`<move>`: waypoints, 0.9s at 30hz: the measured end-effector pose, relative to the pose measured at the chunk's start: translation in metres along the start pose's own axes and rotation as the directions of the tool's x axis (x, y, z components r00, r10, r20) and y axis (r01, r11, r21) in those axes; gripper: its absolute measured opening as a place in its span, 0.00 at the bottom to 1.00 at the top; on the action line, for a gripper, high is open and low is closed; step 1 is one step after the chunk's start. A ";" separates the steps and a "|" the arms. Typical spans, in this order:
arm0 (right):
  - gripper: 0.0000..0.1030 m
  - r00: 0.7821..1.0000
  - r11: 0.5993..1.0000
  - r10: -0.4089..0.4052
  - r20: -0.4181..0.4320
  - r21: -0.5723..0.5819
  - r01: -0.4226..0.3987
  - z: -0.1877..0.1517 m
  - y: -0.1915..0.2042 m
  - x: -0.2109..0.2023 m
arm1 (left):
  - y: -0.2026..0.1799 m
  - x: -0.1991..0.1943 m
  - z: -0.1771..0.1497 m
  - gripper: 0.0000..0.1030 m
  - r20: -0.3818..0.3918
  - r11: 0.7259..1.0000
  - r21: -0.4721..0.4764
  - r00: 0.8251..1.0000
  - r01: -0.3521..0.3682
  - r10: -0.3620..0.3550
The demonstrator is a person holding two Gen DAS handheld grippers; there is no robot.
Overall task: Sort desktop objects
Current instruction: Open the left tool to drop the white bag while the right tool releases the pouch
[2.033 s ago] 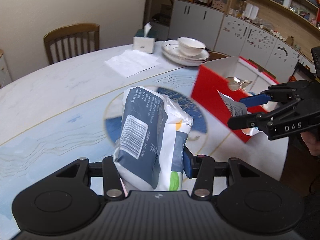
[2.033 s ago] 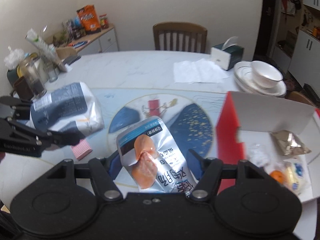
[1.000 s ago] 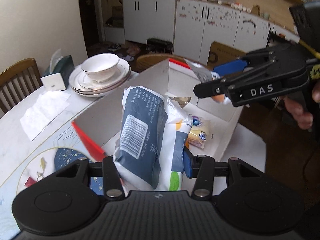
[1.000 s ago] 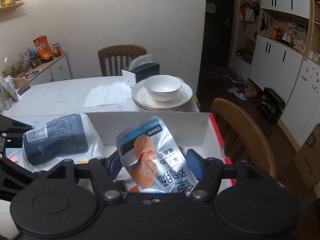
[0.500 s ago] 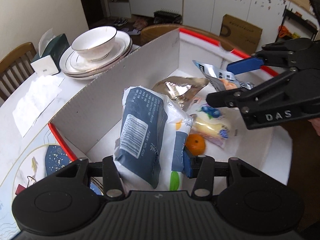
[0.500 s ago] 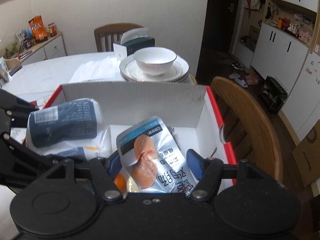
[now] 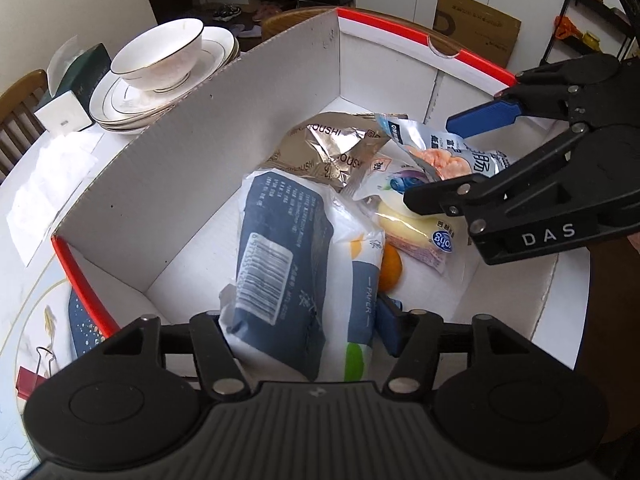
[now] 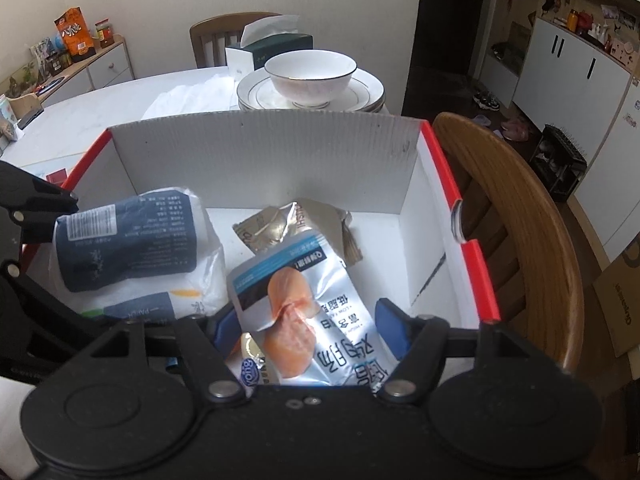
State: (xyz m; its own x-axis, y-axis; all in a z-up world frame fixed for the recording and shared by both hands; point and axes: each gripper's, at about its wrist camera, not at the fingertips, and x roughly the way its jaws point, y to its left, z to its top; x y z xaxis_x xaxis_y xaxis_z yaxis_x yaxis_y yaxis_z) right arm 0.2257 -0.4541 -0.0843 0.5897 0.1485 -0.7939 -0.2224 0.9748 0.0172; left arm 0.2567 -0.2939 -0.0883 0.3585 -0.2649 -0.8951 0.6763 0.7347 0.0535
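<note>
Inside the red-rimmed cardboard box [image 7: 248, 80], already holding a gold foil pouch [image 7: 328, 148], a yellow snack packet [image 7: 416, 236] and what looks like an orange [image 7: 390, 266], the left gripper [image 7: 304, 330] is opening around the tissue pack [image 7: 288, 248], while the right gripper [image 8: 308, 324] is opening around the sausage packet [image 8: 300, 308].

I see the orange [image 7: 390, 268] mostly hidden behind the tissue pack [image 7: 296, 264]; lower frame blocked by gripper body.
</note>
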 end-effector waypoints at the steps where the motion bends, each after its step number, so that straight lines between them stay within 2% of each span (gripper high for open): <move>1: 0.69 1.000 1.000 0.002 0.001 0.000 -0.002 0.000 0.000 0.000 | 0.000 0.000 0.000 0.58 0.003 1.000 -0.003 1.000 0.001 -0.001; 5: 0.73 1.000 1.000 0.008 0.007 -0.001 -0.008 0.000 0.000 -0.001 | -0.001 -0.002 -0.001 0.59 0.016 1.000 -0.004 1.000 -0.019 0.019; 8: 0.75 1.000 1.000 0.017 0.015 0.004 -0.017 0.000 -0.002 -0.006 | -0.003 -0.005 -0.002 0.67 0.028 0.998 -0.011 0.998 -0.061 0.061; 10: 0.83 0.999 1.000 0.021 0.027 0.007 -0.021 -0.001 -0.003 -0.011 | -0.002 -0.007 -0.002 0.72 0.035 0.997 -0.024 0.997 -0.074 0.075; 13: 0.84 0.998 0.999 0.038 0.050 0.017 -0.039 -0.001 -0.006 -0.021 | 0.001 -0.013 -0.006 0.77 0.051 0.995 -0.048 0.994 -0.091 0.094; 23: 0.85 0.991 0.996 0.075 0.113 0.040 -0.080 0.001 -0.007 -0.051 | -0.004 -0.047 -0.016 0.79 0.163 0.990 -0.086 0.979 -0.108 0.121; 27: 0.88 0.987 0.996 0.084 0.140 0.025 -0.089 0.000 -0.002 -0.062 | -0.010 -0.064 -0.020 0.79 0.215 0.988 -0.094 0.966 -0.126 0.144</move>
State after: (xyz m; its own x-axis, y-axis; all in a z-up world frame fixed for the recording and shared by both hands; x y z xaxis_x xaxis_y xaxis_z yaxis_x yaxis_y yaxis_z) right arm 0.1901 -0.4651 -0.0353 0.6713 0.2521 -0.6970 -0.2541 0.9617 0.1031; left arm 0.2142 -0.2714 -0.0408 0.5818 -0.2844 -0.7620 0.5620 0.8178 0.1238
